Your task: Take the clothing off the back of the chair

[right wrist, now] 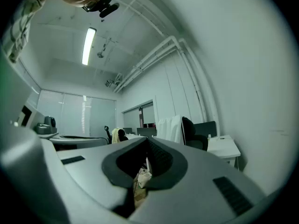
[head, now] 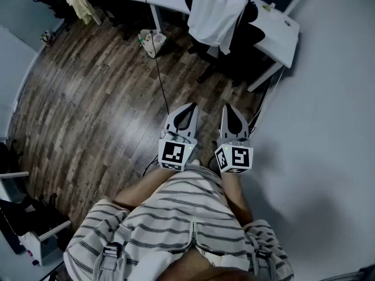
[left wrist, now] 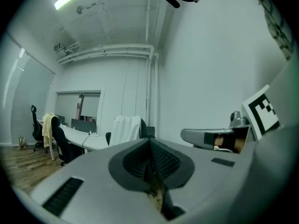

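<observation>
White garment (head: 214, 13) draped over black office chair (head: 253, 27); left gripper (head: 188, 109) and right gripper (head: 230, 109) well short of chair, both clenched empty; likely approach step, next needing closing in, jaws opened.

- Office: long white desks (head: 272, 25) along the wall, black swivel chairs (head: 249, 25) drawn up to them.
- Ceiling strip light (right wrist: 88, 45), exposed pipes (right wrist: 154, 55), wood-plank floor (head: 99, 98).

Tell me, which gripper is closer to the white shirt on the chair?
Right. The right gripper lines up with the white shirt, well short of it; the left gripper is alongside, farther off sideways.
</observation>
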Motion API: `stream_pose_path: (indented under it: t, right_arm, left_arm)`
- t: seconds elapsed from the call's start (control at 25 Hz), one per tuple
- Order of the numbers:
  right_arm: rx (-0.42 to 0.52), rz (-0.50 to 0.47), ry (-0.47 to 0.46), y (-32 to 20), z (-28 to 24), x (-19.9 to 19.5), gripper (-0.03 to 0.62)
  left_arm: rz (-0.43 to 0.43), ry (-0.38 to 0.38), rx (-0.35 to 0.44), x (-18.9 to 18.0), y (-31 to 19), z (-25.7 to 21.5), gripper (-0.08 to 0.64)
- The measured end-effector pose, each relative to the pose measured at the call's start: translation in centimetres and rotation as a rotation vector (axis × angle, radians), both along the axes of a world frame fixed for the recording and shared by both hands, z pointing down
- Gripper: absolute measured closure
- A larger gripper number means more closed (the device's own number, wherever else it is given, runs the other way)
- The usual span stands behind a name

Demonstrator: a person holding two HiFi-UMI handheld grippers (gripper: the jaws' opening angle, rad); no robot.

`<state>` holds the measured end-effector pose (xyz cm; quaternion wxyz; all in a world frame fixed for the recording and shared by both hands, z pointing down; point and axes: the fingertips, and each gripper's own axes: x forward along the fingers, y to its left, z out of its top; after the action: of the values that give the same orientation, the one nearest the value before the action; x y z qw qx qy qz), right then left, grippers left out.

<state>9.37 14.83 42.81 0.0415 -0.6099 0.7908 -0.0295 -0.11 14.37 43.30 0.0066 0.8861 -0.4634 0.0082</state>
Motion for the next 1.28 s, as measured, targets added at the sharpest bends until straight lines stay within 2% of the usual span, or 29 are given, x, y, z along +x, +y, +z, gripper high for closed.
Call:
stream_pose_path:
  t: [0.72, 1.28]
  right_arm:
    - [0.001, -0.026, -0.024, -0.2, -0.2, 1.1, 0.574]
    - [0.026, -0.061, -0.003, -0.2, -0.5, 1.8, 0.574]
  left_arm:
    - [-0.028, -0.016, -0.011, 0.9, 0.0, 0.1, 0.537]
    - [-0.124, -0.046, -0.019, 0.7, 0.8, 1.0, 0.537]
